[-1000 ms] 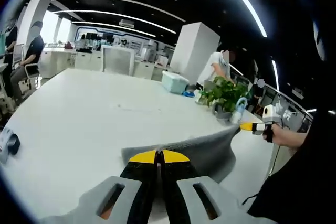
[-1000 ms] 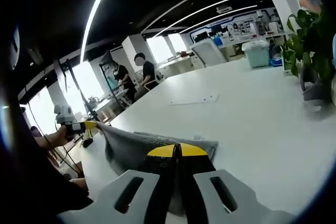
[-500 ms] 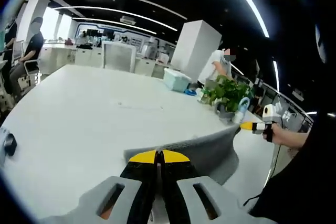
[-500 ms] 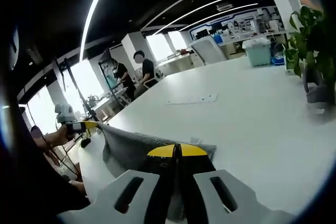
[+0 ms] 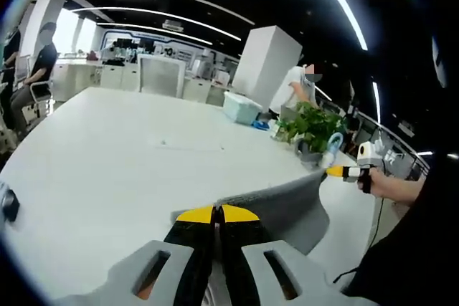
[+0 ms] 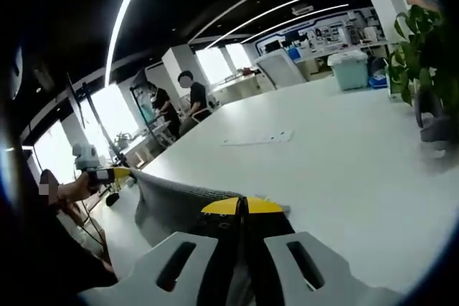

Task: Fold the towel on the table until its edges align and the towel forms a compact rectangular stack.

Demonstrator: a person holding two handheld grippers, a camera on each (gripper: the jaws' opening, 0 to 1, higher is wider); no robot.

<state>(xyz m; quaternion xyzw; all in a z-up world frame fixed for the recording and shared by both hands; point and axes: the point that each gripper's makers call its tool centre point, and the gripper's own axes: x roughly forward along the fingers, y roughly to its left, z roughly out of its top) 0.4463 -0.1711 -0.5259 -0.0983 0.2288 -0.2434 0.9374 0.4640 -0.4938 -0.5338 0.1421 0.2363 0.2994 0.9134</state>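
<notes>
I have the grey towel (image 5: 283, 206) pinched at two corners, one in each gripper, so that its near edge hangs stretched between my hands above the near side of the white table (image 5: 107, 155). The left gripper (image 5: 216, 214) has its yellow-tipped jaws pressed fully together with cloth coming out from between them, and the right gripper (image 6: 242, 206) is closed just as tightly on the other corner; from the left gripper view the right one shows far off to the right, at the end of the taut edge (a hand (image 5: 380, 180) behind it). Holding both corners level and apart keeps the edge straight, which I judge is the point: a straight edge can be carried across and laid down squarely on the opposite edge. The rest of the towel sags below the line between the grippers. A potted plant (image 5: 310, 128) and a pale box (image 5: 238, 111) stand on the far right of the table, well apart from the cloth.
</notes>
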